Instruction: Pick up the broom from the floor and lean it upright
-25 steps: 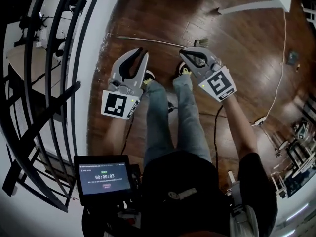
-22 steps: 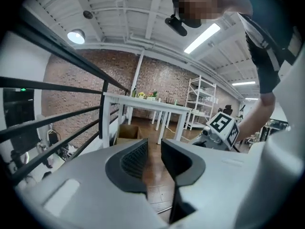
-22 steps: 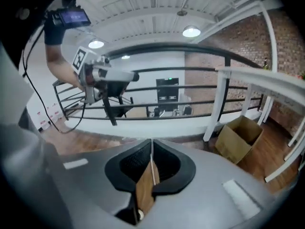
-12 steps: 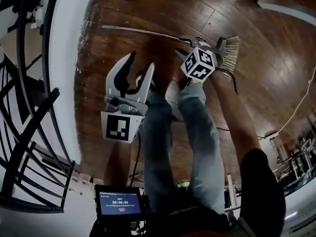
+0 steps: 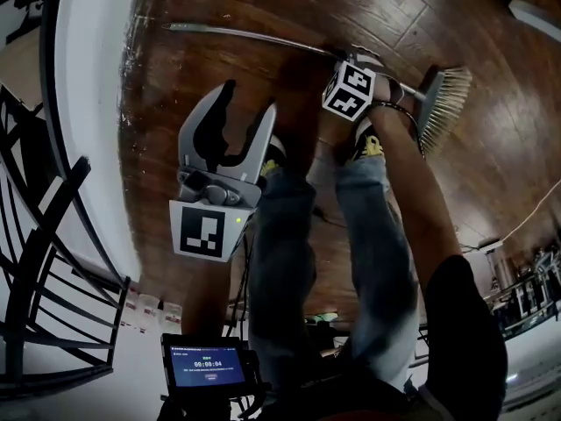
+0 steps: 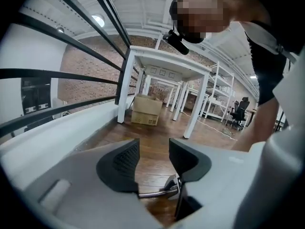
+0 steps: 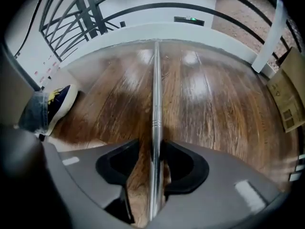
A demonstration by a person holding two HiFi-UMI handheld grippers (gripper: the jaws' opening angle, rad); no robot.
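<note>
The broom lies flat on the dark wood floor, its metal handle [image 5: 263, 38] running left from the straw bristles [image 5: 443, 103]. My right gripper [image 5: 351, 63] points steeply down under its marker cube, right over the handle near the bristle end. In the right gripper view the handle [image 7: 155, 89] runs between the open jaws of my right gripper [image 7: 152, 149], with floor showing beside the left pad. My left gripper [image 5: 250, 96] hovers nearer the person's legs, short of the handle; its jaws are opening and nothing is between them [image 6: 153, 151].
A white ledge [image 5: 88, 103] with black railings runs along the left. The person's legs and shoes [image 5: 364, 143] stand just behind the handle. A small screen [image 5: 209, 367] is at the bottom. A white table [image 6: 167, 70] and a cardboard box [image 6: 145, 109] stand farther off.
Both grippers have dropped toward the floor. The right one tipped downward, opened and came astride the broom handle. The left jaws have spread wider. The head view has bent closer to the floor.
</note>
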